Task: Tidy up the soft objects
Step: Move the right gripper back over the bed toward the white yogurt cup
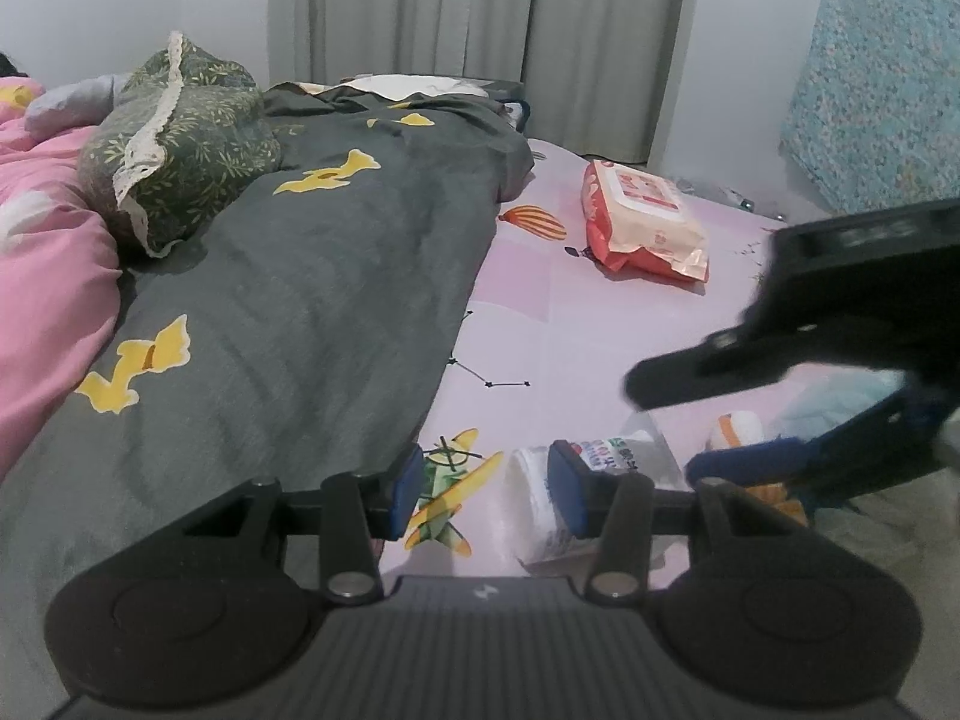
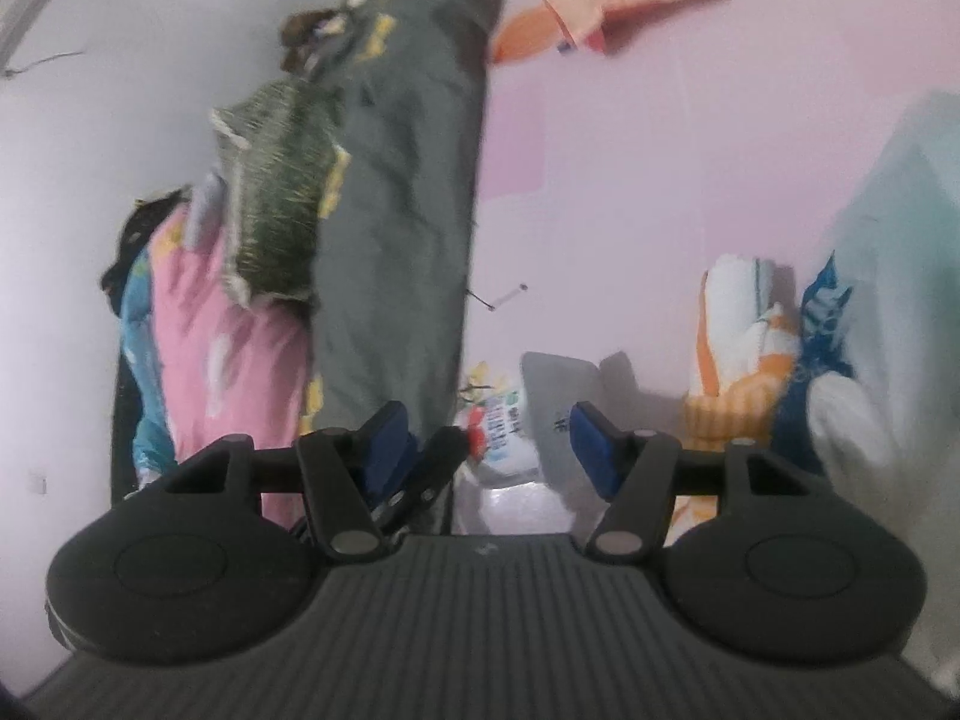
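My left gripper (image 1: 486, 489) is open, low over the pink bed sheet (image 1: 540, 324), with a white tissue pack (image 1: 558, 504) under its right finger. My right gripper (image 2: 489, 447) is open too; in the left wrist view it shows at the right (image 1: 660, 426), tilted, above a white-and-orange soft toy (image 1: 735, 429). The right wrist view is blurred and rolled sideways. It shows the tissue pack (image 2: 510, 426) between my fingers, the soft toy (image 2: 744, 348) to the right, and the left gripper's fingertips (image 2: 432, 462) close by.
A grey quilt with yellow figures (image 1: 312, 276) covers the bed's left half, with a green floral pillow (image 1: 174, 144) and a pink quilt (image 1: 48, 276) beyond. A red-and-white wipes packet (image 1: 645, 213) lies farther back. A pale blue soft thing (image 2: 888, 192) lies right.
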`<state>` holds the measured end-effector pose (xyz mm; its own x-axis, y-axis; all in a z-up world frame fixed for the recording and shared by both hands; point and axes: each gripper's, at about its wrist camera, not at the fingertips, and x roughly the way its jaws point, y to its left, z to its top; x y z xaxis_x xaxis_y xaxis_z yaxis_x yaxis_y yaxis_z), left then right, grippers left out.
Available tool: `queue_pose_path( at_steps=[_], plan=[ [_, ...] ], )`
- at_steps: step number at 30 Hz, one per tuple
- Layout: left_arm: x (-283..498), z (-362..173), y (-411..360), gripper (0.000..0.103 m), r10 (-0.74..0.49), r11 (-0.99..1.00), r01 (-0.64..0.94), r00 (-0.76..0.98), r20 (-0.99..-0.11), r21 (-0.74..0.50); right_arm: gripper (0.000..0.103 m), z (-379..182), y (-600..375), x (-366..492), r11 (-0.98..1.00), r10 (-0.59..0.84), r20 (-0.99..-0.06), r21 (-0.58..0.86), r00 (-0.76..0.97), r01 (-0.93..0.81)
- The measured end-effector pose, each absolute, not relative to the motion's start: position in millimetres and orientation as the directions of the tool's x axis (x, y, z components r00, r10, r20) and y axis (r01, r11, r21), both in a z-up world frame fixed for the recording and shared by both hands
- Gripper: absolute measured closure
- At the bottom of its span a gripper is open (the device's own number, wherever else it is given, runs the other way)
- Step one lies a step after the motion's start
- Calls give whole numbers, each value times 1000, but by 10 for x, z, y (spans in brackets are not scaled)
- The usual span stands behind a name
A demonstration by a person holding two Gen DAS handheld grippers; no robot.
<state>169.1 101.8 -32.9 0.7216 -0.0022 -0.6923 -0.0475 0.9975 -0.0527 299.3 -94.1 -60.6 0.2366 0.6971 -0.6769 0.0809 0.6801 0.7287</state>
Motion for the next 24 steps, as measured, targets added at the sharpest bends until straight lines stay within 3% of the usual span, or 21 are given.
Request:
queue_pose_path(
  at_steps=[17,24],
  plan=[
    [1584,-363,1239,58,27,994,-95,723,-690,-61,41,-526,-648,2975,639,750,-631,769,200,30],
    [1539,-419,1405,63,25,988,-129,673,-740,-84,43,-473,-374,2963,612,782,-601,791,165,-15]
  ],
)
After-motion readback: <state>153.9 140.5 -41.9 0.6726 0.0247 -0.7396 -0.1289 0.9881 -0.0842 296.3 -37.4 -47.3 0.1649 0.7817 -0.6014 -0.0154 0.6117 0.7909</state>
